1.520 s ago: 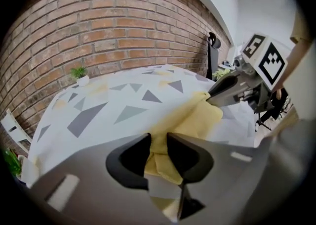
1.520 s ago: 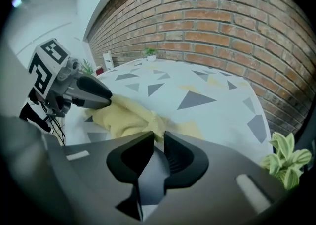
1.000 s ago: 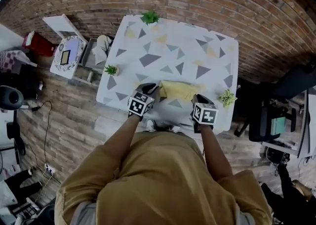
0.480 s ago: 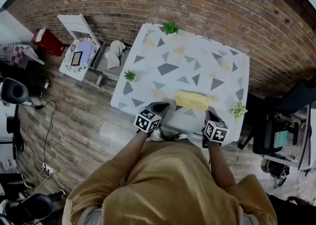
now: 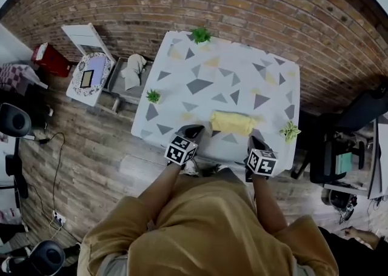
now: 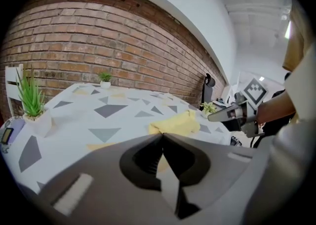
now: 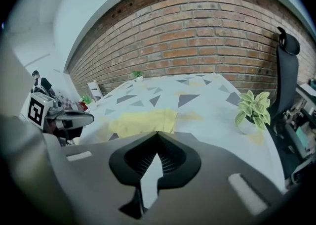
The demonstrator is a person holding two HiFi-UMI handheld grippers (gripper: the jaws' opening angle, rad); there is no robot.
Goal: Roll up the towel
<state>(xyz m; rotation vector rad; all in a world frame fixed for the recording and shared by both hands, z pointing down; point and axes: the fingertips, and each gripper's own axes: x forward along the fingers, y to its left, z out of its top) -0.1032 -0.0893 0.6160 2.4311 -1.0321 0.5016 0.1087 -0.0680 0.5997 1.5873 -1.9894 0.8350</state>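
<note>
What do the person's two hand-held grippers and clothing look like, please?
The left hand-held gripper and the right hand-held gripper match. Each has a matte grey, wedge-shaped body with a dark ribbed recess between its jaws, and each carries a white cube printed with black square markers. No cables show on them. The person wears a mustard-yellow top.

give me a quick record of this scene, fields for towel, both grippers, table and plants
towel: yellow, gathered into a compact bundle, lying close to the table's near edge, held by neither gripper
left gripper: shut, empty, just short of the towel's left end
right gripper: shut, empty, just short of the towel's right end
table: white with grey and yellow triangles
plants: three small potted ones, at the far edge, the left edge and the right edge
</note>
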